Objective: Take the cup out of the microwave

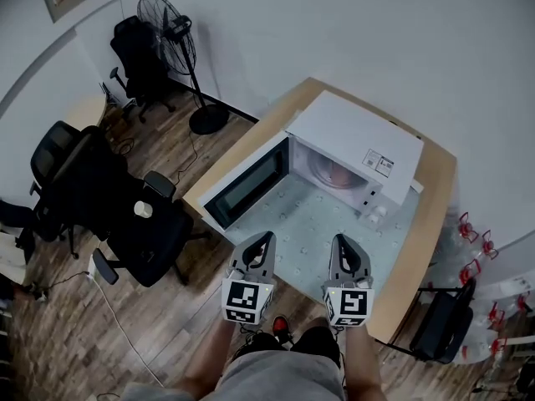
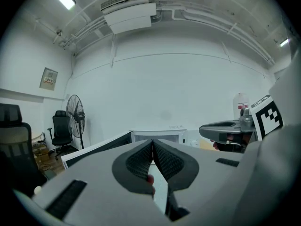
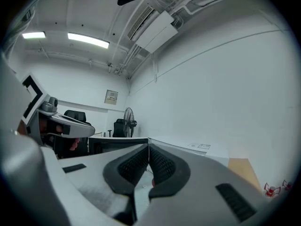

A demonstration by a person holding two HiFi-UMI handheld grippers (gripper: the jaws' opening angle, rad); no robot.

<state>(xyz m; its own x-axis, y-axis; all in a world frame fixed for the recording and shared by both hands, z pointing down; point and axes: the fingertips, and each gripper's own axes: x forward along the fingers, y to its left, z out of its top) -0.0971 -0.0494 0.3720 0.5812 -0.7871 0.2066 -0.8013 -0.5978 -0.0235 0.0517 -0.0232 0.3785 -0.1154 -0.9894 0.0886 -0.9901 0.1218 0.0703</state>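
1. Grey and empty, the left gripper [image 1: 265, 238] had its jaws pressed together on nothing. It hung over the near edge of the table, short of the microwave.
2. Just beside it, the right gripper [image 1: 340, 241] was likewise closed with nothing between its pads, and it pointed roughly level toward the oven.
3. Between the two grippers and the oven lay a pale speckled mat [image 1: 309, 224] on the wooden table [image 1: 436, 199]. Nothing on the mat read as a cup.
4. Further back stood the white microwave [image 1: 359, 132], its door [image 1: 247, 182] swung wide to the left. The opening step looked done.
5. Inside the cavity showed a pinkish round shape [image 1: 333, 172]. It was too small to tell whether this was the cup or the turntable. With the mat bare and both grippers empty, I judged that the cup had not yet come out and sat in the oven.
6. Nearly all of the task seemed left to do. One gripper would have to open, reach through the doorway, close on the cup and carry it out to the mat. Neither gripper was near the opening.
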